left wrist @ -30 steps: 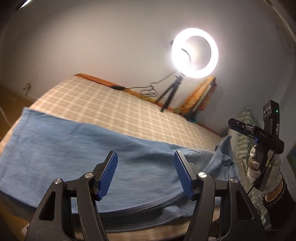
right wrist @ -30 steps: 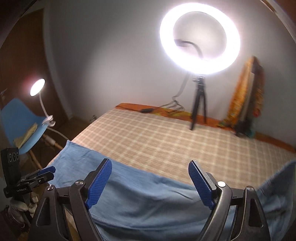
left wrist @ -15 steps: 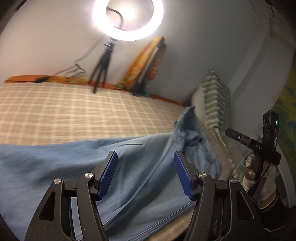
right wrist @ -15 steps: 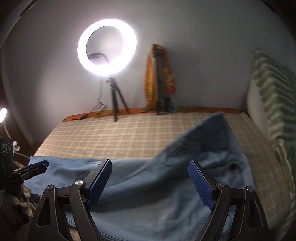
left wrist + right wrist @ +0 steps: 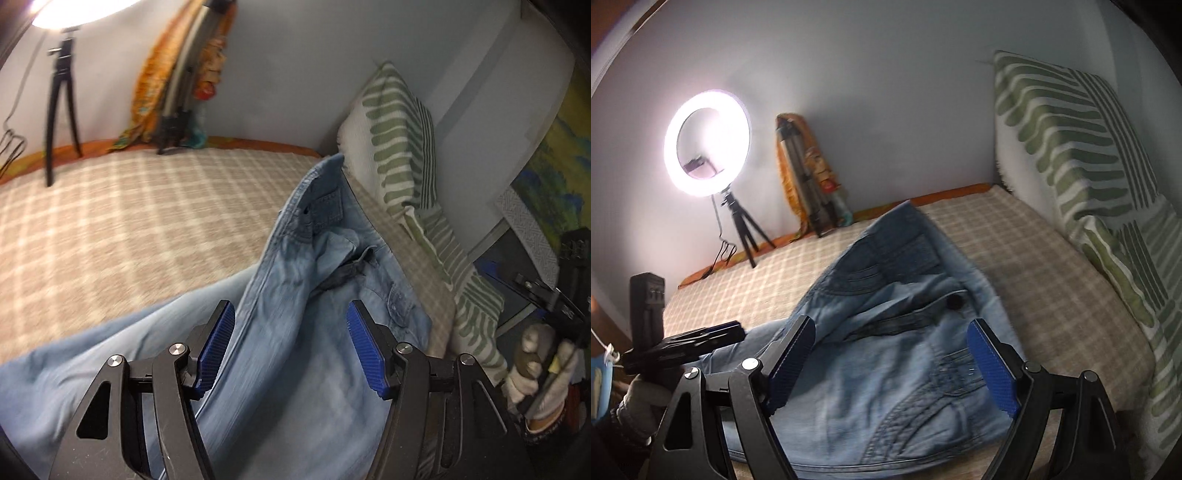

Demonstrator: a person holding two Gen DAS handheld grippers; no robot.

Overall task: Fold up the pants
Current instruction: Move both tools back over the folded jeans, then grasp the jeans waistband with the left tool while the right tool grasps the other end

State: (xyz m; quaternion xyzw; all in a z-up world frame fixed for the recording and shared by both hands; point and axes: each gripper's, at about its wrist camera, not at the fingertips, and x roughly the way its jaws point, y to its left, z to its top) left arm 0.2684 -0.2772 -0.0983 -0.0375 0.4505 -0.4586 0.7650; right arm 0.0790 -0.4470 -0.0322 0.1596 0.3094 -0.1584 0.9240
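Light-blue denim pants [image 5: 295,332] lay rumpled on the beige checked bedspread [image 5: 110,229], waistband toward the green-striped pillow [image 5: 1071,147]. Left gripper [image 5: 291,347] and right gripper [image 5: 892,365] hovered over the pants, jaws spread, pinching nothing.

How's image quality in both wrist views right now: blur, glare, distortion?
Left wrist: the checked bedspread and jeans are motion-smeared, while the left gripper is sharp; the ring light is clipped at the top edge. Right wrist: milder smear, ring light blown out white, fisheye bending the striped pillow.
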